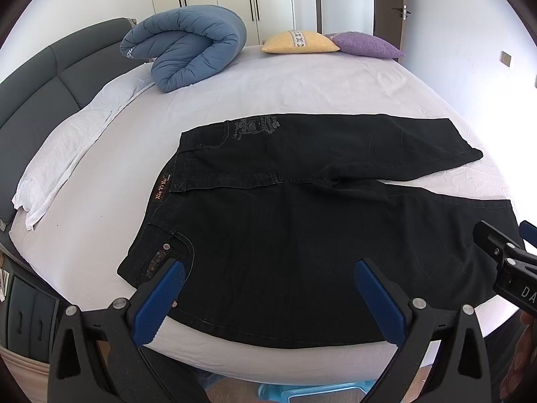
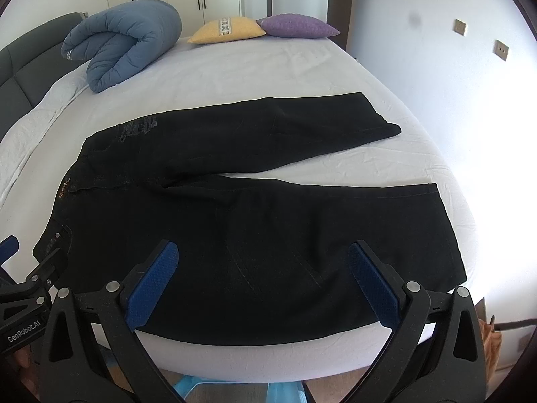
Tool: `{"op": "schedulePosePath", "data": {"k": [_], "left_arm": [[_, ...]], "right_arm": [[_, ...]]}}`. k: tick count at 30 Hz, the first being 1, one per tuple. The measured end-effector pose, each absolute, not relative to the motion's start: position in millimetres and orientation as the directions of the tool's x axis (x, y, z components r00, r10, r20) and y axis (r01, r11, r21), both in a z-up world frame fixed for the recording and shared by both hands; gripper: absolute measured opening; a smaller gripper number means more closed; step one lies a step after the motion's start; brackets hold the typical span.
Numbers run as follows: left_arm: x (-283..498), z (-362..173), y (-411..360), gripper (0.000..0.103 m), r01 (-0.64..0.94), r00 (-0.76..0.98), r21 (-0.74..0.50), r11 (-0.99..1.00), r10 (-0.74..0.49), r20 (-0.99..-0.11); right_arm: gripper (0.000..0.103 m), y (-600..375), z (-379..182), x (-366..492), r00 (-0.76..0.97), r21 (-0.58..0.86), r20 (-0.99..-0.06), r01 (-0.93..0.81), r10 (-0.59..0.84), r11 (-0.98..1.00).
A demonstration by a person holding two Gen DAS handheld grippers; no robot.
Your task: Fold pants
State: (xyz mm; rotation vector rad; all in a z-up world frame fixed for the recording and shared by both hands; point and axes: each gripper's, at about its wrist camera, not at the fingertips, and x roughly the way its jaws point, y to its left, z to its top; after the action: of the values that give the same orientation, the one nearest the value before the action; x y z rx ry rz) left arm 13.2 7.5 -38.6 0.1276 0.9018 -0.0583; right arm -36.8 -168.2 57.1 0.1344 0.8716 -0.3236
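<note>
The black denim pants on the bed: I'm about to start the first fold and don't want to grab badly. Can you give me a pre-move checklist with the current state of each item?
1. Black denim pants spread flat on the white bed sheet: ok.
2. Two legs apart, far leg angled away from near leg: ok.
3. Left gripper open, holding nothing: ok.
4. Right gripper open, holding nothing: ok.
5. Rolled blue quilt, yellow cushion and purple cushion apart from the pants: ok.
6. Near edge within the mattress edge: ok.
</note>
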Motion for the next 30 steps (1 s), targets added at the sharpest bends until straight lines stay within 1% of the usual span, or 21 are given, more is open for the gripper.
{"op": "schedulePosePath", "data": {"k": [7,11,14,17,19,20,22,24,25,26,29,30], "left_arm": [[24,-45,4,0.103,0.125,0.618,0.099,0.987,0.001,-0.786],[46,-48,8,0.103,0.147,0.618,0.094,0.985,-0.017,-0.786],[75,-47,14,0.103,0.178,0.613,0.1,0.979,-0.031,-0.789],[111,-46,21,0.103,0.219,0.597,0.107,0.97,-0.047,-0.801],[130,-42,26,0.103,0.249,0.663,0.132,0.959,-0.07,-0.745],[141,-42,29,0.103,0.255,0.671,0.16,0.954,-0.055,-0.74],[164,-44,37,0.103,0.23,0.641,0.176,0.957,-0.013,-0.767],[192,-47,53,0.103,0.179,0.588,0.119,0.977,-0.009,-0.809],[207,-47,63,0.103,0.158,0.579,0.08,0.984,-0.027,-0.815],[223,-47,70,0.103,0.173,0.593,0.068,0.983,-0.049,-0.804],[265,-53,77,0.103,0.255,0.61,0.113,0.96,-0.069,-0.789],[288,-57,80,0.103,0.323,0.586,0.101,0.941,-0.115,-0.802]], "right_arm": [[0.103,-172,50,-25,0.588,-0.021,-0.78,0.315,-0.213,0.949],[0.103,-174,48,-7,0.588,-0.03,-0.785,0.279,-0.195,0.96],[0.103,-180,52,17,0.61,0.002,-0.783,0.199,-0.122,0.98],[0.103,-190,62,55,0.633,0.076,-0.774,0.071,0.014,0.995],[0.103,-200,71,87,0.648,0.12,-0.755,-0.01,0.098,0.993],[0.103,-205,74,101,0.649,0.131,-0.75,-0.041,0.126,0.991],[0.103,-216,82,136,0.648,0.146,-0.741,-0.104,0.178,0.984],[0.103,-223,88,171,0.647,0.15,-0.731,-0.157,0.216,0.976],[0.103,-226,90,187,0.645,0.148,-0.728,-0.186,0.234,0.971],[0.103,-227,91,202,0.641,0.143,-0.725,-0.216,0.251,0.966],[0.103,-228,87,251,0.616,0.099,-0.738,-0.305,0.276,0.947],[0.103,-227,88,263,0.604,0.098,-0.739,-0.343,0.299,0.934]]}}
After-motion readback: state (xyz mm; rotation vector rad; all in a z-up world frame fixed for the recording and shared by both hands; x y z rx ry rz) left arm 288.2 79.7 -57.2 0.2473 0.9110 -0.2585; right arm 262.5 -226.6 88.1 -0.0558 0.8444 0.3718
